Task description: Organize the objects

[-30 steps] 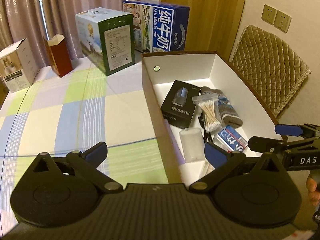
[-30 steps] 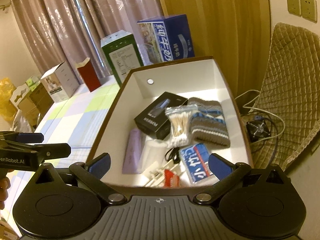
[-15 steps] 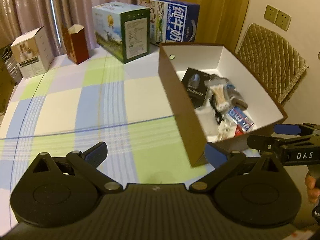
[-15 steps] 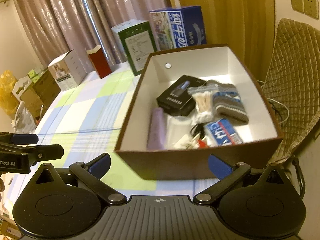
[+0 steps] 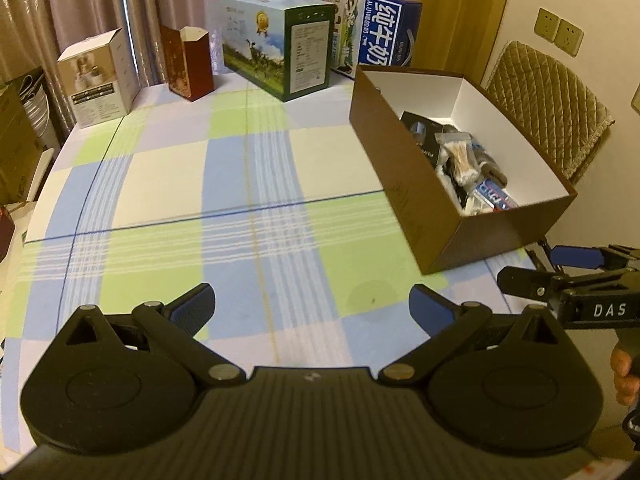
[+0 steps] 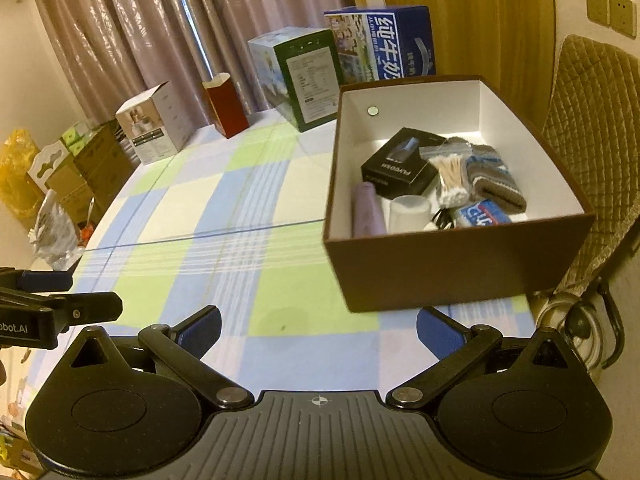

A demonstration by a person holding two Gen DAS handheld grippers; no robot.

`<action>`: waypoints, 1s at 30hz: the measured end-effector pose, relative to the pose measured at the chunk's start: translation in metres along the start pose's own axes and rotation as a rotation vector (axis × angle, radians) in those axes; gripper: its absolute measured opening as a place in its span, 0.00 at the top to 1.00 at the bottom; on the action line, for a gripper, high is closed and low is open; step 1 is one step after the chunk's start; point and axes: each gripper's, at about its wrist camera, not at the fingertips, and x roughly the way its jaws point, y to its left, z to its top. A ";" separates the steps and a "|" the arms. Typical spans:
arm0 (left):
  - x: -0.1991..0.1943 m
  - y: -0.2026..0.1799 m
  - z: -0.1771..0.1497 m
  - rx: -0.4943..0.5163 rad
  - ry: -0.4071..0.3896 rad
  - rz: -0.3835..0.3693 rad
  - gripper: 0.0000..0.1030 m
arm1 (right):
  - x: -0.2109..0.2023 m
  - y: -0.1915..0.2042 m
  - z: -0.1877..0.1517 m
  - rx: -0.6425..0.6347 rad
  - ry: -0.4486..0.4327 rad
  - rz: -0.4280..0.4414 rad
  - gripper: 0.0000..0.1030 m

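In the left wrist view, your left gripper (image 5: 310,306) hovers above the checked tablecloth (image 5: 248,184) with its blue-padded fingers (image 5: 192,306) spread wide apart and nothing between them. The brown storage box (image 5: 412,200) stands on the cloth at 2 o'clock, holding a black product box (image 5: 418,130), a bag of cotton swabs (image 5: 460,160) and a blue packet (image 5: 494,196). Your right gripper (image 5: 560,272) enters at 3 o'clock, just beside the box's near corner; its fingers are also apart. A green carton (image 5: 280,40) and a blue milk carton (image 5: 372,28) stand at 12 to 1 o'clock, a red carton (image 5: 188,62) and a white carton (image 5: 98,76) at 11 o'clock. In the right wrist view, your right gripper (image 6: 318,334) is spread wide and empty. The storage box (image 6: 452,272) sits at 1 o'clock, apart from both fingers. Inside it lie the black product box (image 6: 400,166), the swab bag (image 6: 452,178), a knitted item (image 6: 496,176), a lilac cylinder (image 6: 366,210), a white cup (image 6: 408,212) and the blue packet (image 6: 480,214). Your left gripper (image 6: 60,294) shows at 9 o'clock.
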 end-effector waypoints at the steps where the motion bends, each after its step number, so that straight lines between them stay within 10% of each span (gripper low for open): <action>1: -0.002 0.003 -0.003 0.001 0.001 -0.001 0.01 | -0.001 0.004 -0.002 0.000 0.000 -0.002 0.02; 30: -0.042 0.073 -0.072 -0.035 0.042 -0.012 0.01 | -0.004 0.084 -0.054 -0.036 0.058 0.012 0.02</action>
